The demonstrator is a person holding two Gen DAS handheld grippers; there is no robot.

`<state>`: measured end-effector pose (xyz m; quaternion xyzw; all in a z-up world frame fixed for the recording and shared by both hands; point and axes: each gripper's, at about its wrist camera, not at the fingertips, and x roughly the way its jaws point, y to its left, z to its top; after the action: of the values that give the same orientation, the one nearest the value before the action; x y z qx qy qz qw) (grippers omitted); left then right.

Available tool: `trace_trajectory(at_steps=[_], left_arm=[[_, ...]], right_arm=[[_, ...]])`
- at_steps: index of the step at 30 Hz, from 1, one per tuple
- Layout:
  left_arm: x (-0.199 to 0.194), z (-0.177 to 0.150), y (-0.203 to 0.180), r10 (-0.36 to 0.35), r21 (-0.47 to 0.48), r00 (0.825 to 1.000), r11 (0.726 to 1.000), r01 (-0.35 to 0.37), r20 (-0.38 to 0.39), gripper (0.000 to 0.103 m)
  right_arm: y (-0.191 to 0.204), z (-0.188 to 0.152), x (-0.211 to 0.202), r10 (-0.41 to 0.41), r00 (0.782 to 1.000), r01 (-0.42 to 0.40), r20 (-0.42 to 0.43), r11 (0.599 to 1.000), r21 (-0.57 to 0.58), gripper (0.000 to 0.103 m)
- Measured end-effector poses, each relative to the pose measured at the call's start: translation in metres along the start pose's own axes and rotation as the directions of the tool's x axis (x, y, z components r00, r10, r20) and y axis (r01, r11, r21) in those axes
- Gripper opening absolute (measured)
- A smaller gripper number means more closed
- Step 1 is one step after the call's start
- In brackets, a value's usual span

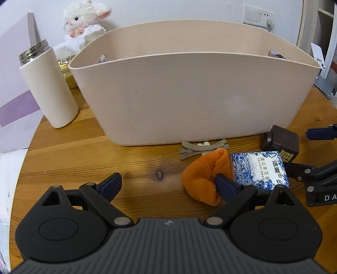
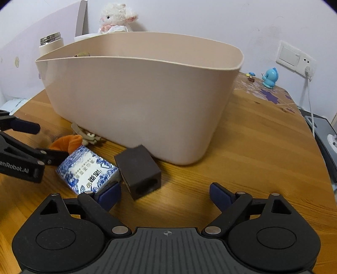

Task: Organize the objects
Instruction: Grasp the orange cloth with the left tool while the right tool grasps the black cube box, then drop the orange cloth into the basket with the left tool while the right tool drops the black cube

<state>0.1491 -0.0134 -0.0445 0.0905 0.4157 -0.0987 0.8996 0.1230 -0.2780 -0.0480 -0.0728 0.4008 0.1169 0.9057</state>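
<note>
Two claws are hovering low over the wooden desk (image 1: 63, 147), both w/ jaws spread wide and gripping nothing. The left claw (image 1: 168, 185) is sitting w/ its right fingertip (image 1: 223, 184) pressing into or just beside the orange cloth (image 1: 202, 179); can't tell which. The right claw (image 2: 165, 192) is facing the dark brown block (image 2: 139, 170), its left fingertip (image 2: 109, 194) just in front of the blue-and-white box (image 2: 86, 172). Cloth, box and block are lying in a row, left to right, near the front wall of the big beige bin (image 1: 189, 94). The grey hair clips (image 1: 202, 147) are resting against the bin's base, just behind the cloth. A white tumbler (image 1: 48, 88) is standing left of the bin, a plush lamb (image 1: 84, 19) far behind it.
</note>
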Motion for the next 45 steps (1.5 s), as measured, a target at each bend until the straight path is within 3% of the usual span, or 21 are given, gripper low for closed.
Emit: trace_trajectory(at_steps=[7, 10, 12, 13, 15, 21, 32, 45], left_arm=[[0.005, 0.003, 0.003, -0.06, -0.02, 0.998, 0.998, 0.06, 0.012, 0.076], [0.003, 0.001, 0.003, -0.085, -0.024, 0.996, 0.996, 0.086, 0.024, 0.066], [0.001, 0.0, 0.001, -0.093, -0.02, 0.995, 0.995, 0.093, 0.03, 0.053], [0.0, 0.0, 0.0, -0.094, -0.021, 0.995, 0.995, 0.095, 0.031, 0.049], [-0.002, 0.0, -0.002, -0.105, -0.022, 0.994, 0.994, 0.106, 0.031, 0.03], [-0.006, -0.003, -0.006, -0.099, -0.01, 0.995, 0.995, 0.1, 0.029, 0.012], [-0.025, -0.015, 0.004, -0.109, -0.024, 0.994, 0.994, 0.11, 0.033, 0.009], [-0.082, -0.011, 0.018, -0.089, -0.023, 0.984, 0.995, 0.093, 0.153, 0.009]], right_arm=[[0.005, 0.003, 0.004, 0.03, 0.999, -0.03, 0.018, 0.999, 0.019, 0.077], [0.009, 0.005, 0.002, 0.039, 0.999, -0.039, 0.023, 0.999, 0.015, 0.061], [0.013, 0.004, -0.001, 0.051, 0.998, -0.051, 0.027, 0.999, 0.001, 0.042], [0.016, 0.005, -0.002, 0.058, 0.998, -0.058, 0.028, 0.998, -0.009, 0.037], [0.023, 0.004, -0.004, 0.05, 0.998, -0.049, 0.03, 0.998, -0.031, 0.033], [0.026, 0.0, -0.013, 0.041, 0.999, -0.04, 0.024, 0.999, -0.033, 0.029], [0.025, -0.009, -0.049, 0.011, 0.996, -0.01, 0.083, 1.0, -0.017, 0.029], [0.023, 0.002, -0.109, -0.023, 0.975, 0.026, 0.22, 1.0, -0.01, 0.029]])
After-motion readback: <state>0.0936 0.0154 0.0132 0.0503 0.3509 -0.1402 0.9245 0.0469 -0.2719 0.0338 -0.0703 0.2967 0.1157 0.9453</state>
